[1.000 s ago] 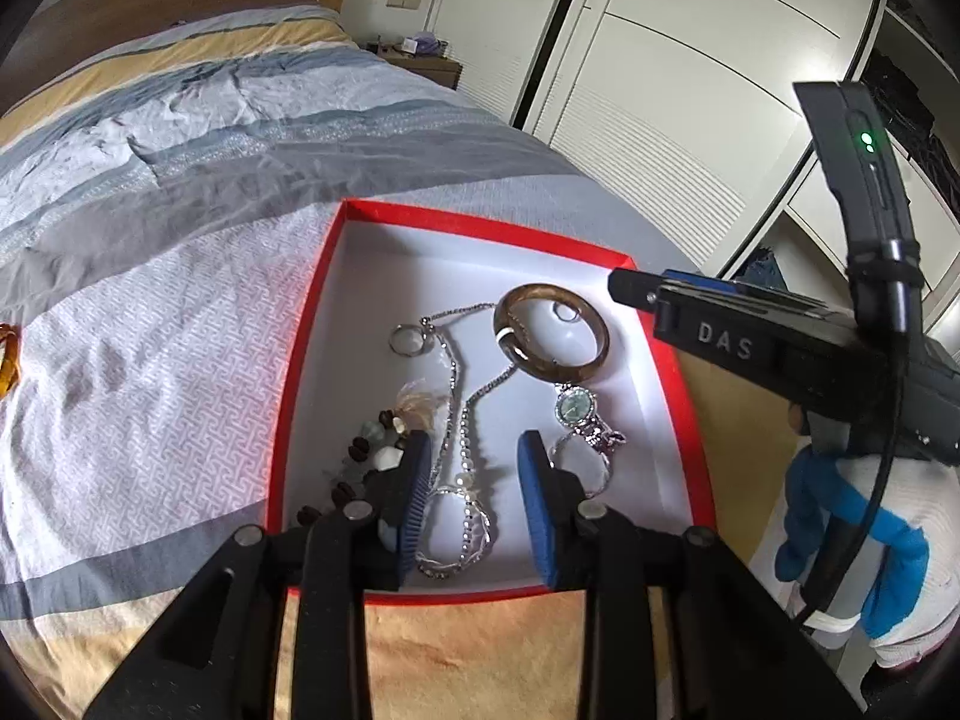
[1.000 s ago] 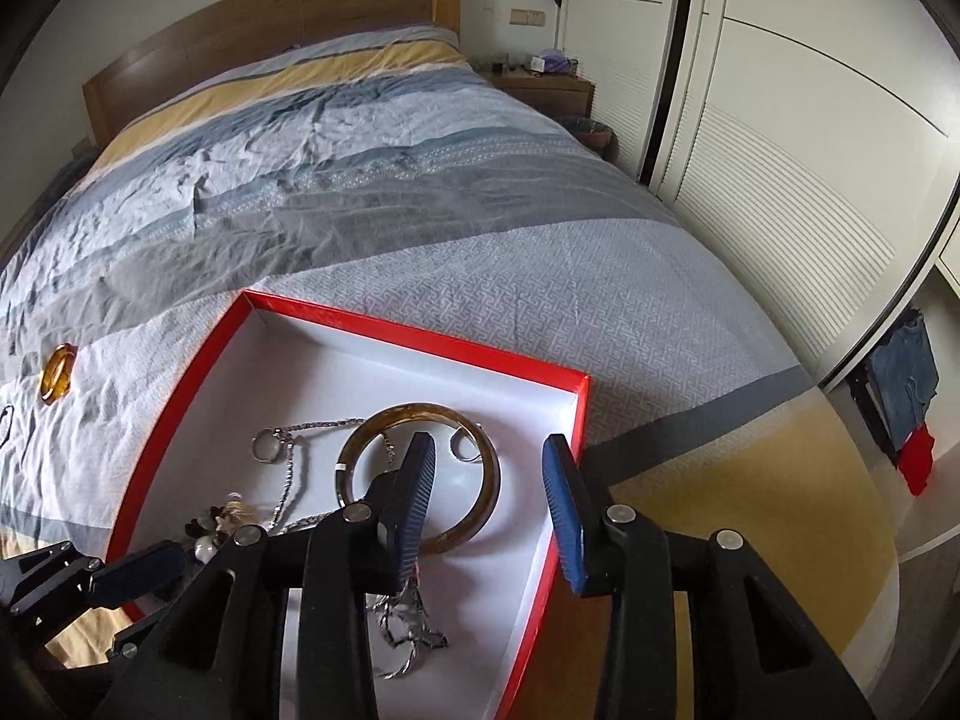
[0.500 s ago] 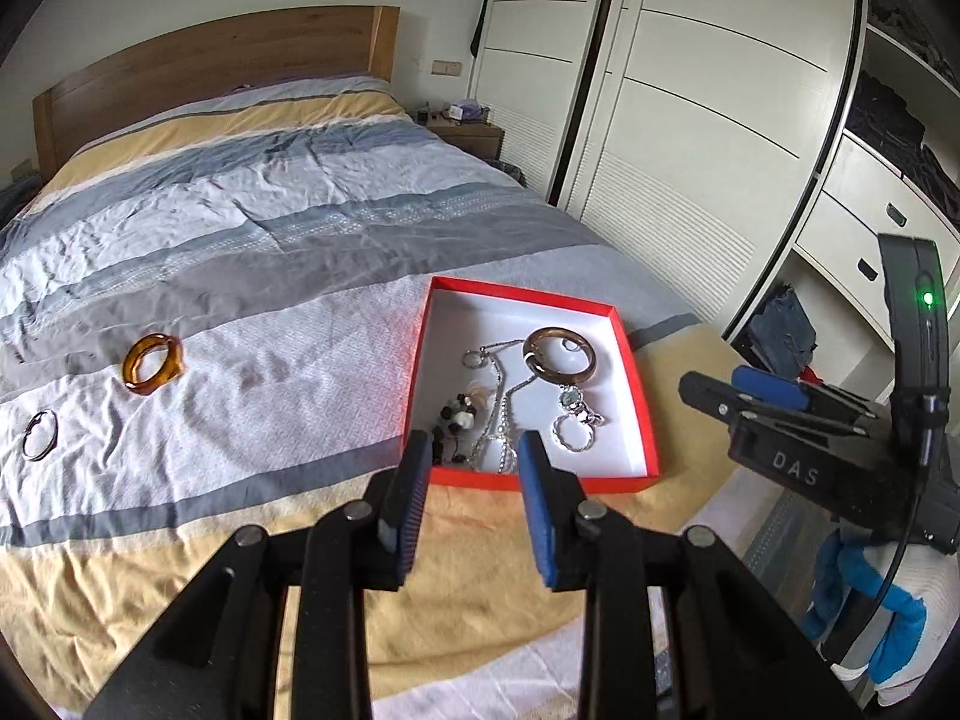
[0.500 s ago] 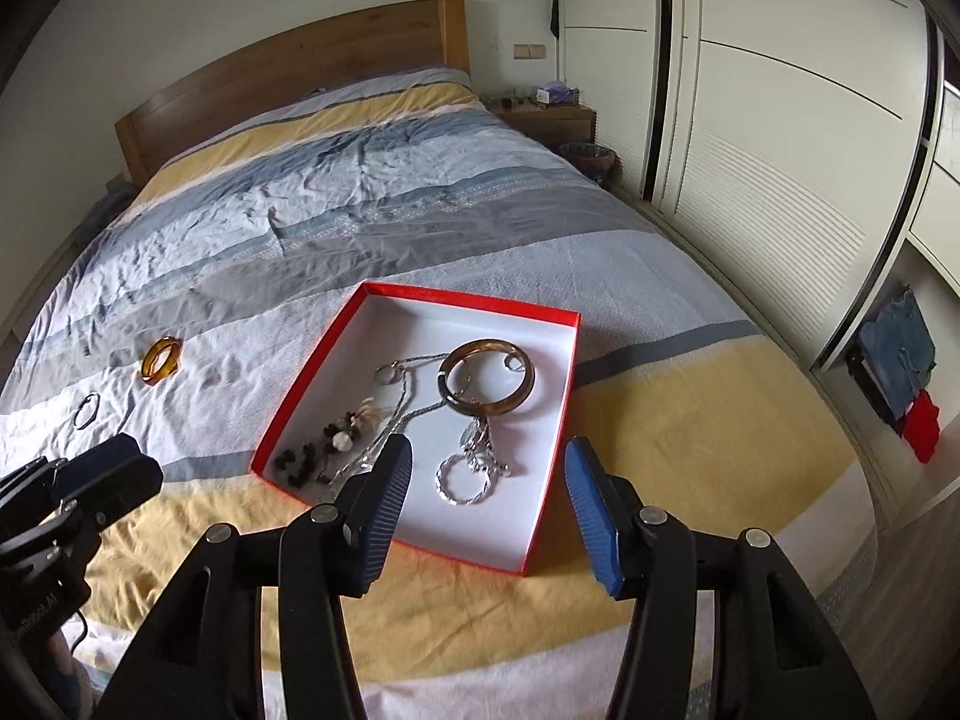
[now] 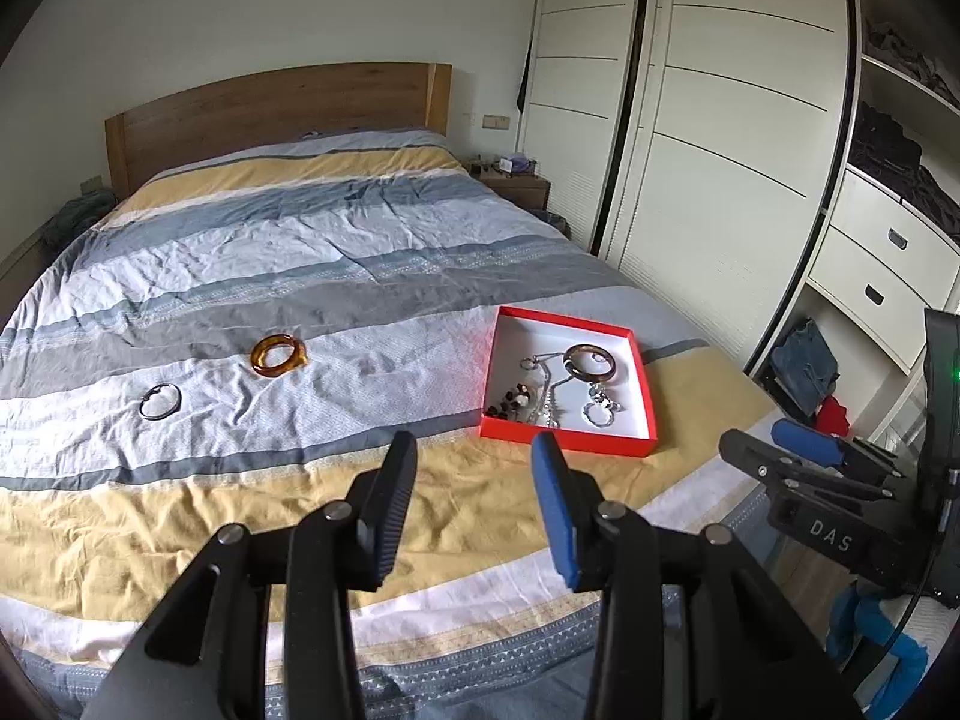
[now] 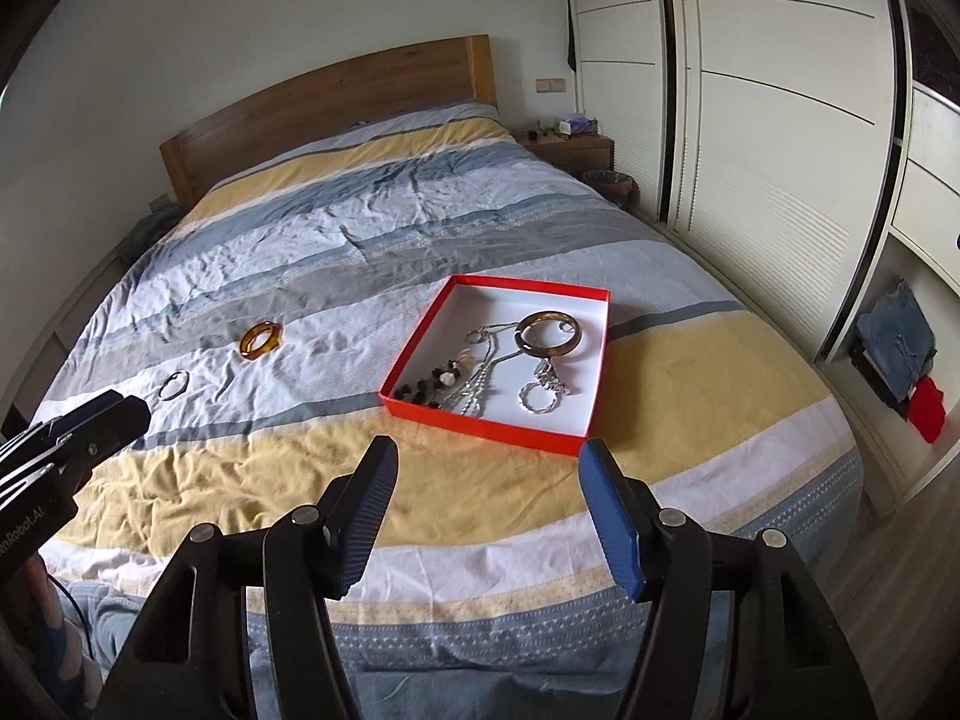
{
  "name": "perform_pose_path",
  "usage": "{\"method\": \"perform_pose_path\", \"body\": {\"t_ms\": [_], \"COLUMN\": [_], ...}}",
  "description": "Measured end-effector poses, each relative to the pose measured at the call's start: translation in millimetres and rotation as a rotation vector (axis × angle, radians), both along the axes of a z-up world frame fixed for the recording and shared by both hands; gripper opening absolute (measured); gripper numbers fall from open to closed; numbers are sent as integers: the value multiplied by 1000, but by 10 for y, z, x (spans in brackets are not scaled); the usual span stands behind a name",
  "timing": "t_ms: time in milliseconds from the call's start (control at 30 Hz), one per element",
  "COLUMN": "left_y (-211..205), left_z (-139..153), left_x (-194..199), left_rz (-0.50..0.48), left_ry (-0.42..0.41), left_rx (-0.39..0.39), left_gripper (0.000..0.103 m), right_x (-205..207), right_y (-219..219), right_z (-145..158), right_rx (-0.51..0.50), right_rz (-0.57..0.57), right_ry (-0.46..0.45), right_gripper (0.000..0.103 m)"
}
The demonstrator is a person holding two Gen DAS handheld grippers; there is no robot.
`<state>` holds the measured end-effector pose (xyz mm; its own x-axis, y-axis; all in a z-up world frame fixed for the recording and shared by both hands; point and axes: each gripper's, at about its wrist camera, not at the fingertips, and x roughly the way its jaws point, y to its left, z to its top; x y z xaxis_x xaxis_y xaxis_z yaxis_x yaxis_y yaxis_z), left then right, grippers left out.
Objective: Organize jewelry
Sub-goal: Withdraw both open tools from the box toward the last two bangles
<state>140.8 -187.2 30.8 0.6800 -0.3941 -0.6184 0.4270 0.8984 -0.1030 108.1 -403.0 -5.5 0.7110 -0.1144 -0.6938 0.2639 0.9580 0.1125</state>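
Observation:
A red box [image 5: 645, 378] [image 6: 414, 351] with a white inside lies on the bed. It holds a brown bangle [image 5: 590, 362] [image 6: 549, 333], silver chains [image 6: 480, 387], a silver watch [image 6: 543, 390] and dark beads [image 6: 423, 390]. An amber bangle [image 5: 277, 354] [image 6: 260, 340] and a thin dark ring [image 5: 159, 401] [image 6: 174, 385] lie on the cover to the left. My left gripper [image 5: 474, 492] is open and empty, near the bed's foot. My right gripper [image 6: 489, 501] is open and empty, short of the box.
The striped bed [image 5: 300, 252] has a wooden headboard [image 5: 270, 114]. White wardrobe doors [image 5: 720, 150] stand to the right, with a nightstand [image 5: 516, 183] beyond. Folded clothes [image 6: 900, 348] lie on a low shelf at the right.
Both grippers have pulled back and up from the box to the foot of the bed. Both have opened wider. The jewelry stays in the box.

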Motion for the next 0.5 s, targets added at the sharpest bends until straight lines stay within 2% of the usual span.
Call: {"method": "perform_pose_path", "body": {"t_ms": [500], "left_y": [771], "left_z": [449], "left_x": [-771], "left_rz": [57], "left_ry": [-146], "left_rx": [-70], "left_gripper": [38], "right_x": [-658], "right_y": [837], "right_z": [487], "right_rx": [-59], "right_rz": [98], "right_ry": [-93], "right_gripper": [63]}}
